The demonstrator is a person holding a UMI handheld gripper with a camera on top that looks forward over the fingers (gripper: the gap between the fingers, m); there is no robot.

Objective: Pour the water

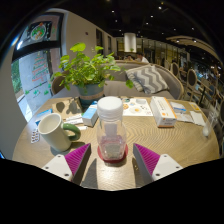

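Gripper (112, 160) spread wide, bottle (111, 130) standing between the pink pads with gaps either side, not gripped. White mug (53, 131) sits left of the bottle, potted plant (88, 68) beyond it. Risk: an off-centre close nudges the bottle over.

No text can be read: the papers (137, 106) beside the bottle (111, 128) carry print, but it is too small.
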